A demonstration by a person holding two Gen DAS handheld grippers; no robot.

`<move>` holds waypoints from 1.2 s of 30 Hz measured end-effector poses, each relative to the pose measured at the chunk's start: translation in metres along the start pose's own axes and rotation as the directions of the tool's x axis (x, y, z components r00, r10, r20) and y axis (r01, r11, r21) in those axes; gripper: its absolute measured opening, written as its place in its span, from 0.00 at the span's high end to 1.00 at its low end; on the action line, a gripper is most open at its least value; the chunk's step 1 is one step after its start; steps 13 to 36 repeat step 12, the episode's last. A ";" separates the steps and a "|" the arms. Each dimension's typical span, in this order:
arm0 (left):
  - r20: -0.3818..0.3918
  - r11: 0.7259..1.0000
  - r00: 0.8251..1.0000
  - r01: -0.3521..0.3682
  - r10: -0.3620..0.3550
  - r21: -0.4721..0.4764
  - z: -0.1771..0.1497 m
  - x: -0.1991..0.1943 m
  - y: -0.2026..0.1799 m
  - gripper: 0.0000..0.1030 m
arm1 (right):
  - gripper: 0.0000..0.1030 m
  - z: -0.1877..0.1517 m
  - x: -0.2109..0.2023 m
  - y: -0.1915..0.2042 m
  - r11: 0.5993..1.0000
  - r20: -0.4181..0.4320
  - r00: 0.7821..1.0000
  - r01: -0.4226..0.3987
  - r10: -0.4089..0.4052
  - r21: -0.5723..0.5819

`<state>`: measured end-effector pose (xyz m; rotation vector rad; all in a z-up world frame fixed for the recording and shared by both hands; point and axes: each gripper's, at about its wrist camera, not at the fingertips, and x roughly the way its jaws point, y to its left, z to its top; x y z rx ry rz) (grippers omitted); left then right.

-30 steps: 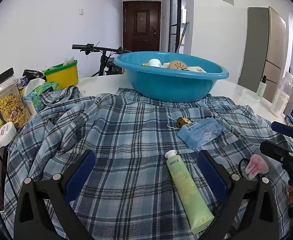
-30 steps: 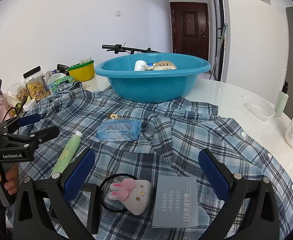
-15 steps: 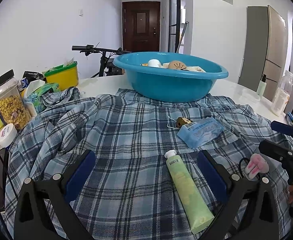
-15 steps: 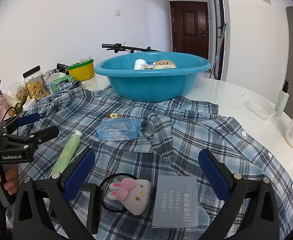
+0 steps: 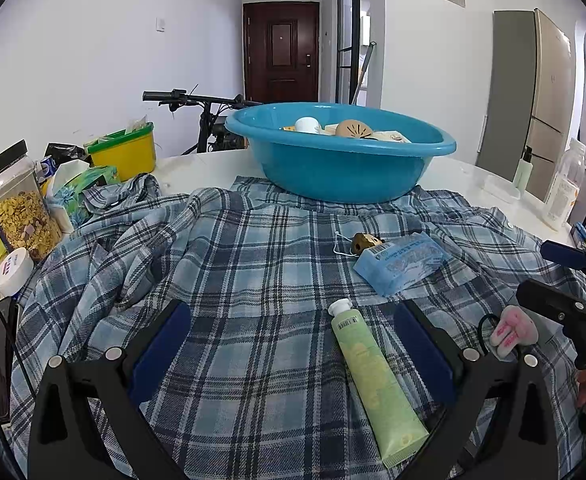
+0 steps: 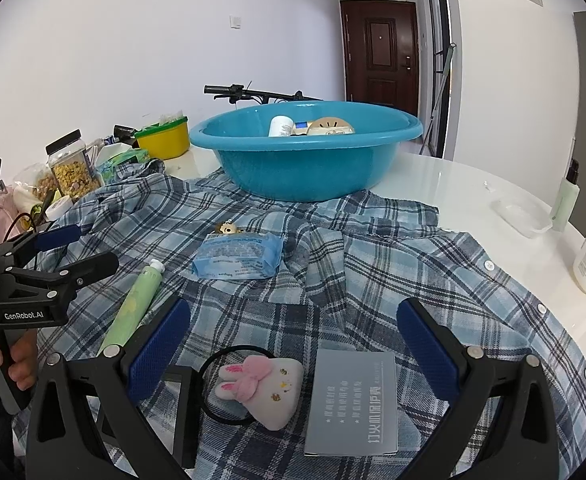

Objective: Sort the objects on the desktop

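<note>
A plaid shirt (image 5: pixel 233 272) covers the white table. On it lie a green tube (image 5: pixel 377 376), a blue tissue pack (image 5: pixel 401 260), a small gold charm (image 5: pixel 363 242), a white-and-pink bunny hair tie (image 6: pixel 261 388) and a grey card (image 6: pixel 351 400). A blue basin (image 5: pixel 341 160) at the back holds several items. My left gripper (image 5: pixel 293 344) is open and empty, the tube between its fingers. My right gripper (image 6: pixel 293 344) is open and empty above the bunny and the card.
A cereal jar (image 5: pixel 17 204), a yellow tub (image 5: pixel 123 156), a tissue box and a small white jar (image 5: pixel 13 270) crowd the left side. Bottles (image 5: pixel 563 184) and a clear dish (image 6: pixel 521 212) stand at the right edge. A bicycle is behind the table.
</note>
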<state>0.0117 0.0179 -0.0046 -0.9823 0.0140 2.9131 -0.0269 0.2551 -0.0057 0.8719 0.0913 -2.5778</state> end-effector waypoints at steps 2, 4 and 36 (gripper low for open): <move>-0.001 1.000 1.000 0.000 0.000 0.002 -0.001 0.000 0.000 0.00 | 0.00 0.000 0.000 0.000 1.000 0.001 1.000 0.000 0.000 0.001; -0.001 1.000 1.000 0.000 0.000 0.002 -0.001 0.000 0.000 0.00 | 0.00 0.000 0.000 0.000 1.000 0.001 1.000 0.000 0.000 0.004; -0.004 1.000 1.000 -0.001 0.001 0.001 -0.001 0.001 0.000 0.00 | 0.00 0.001 0.001 0.000 1.000 -0.001 1.000 0.000 0.000 0.003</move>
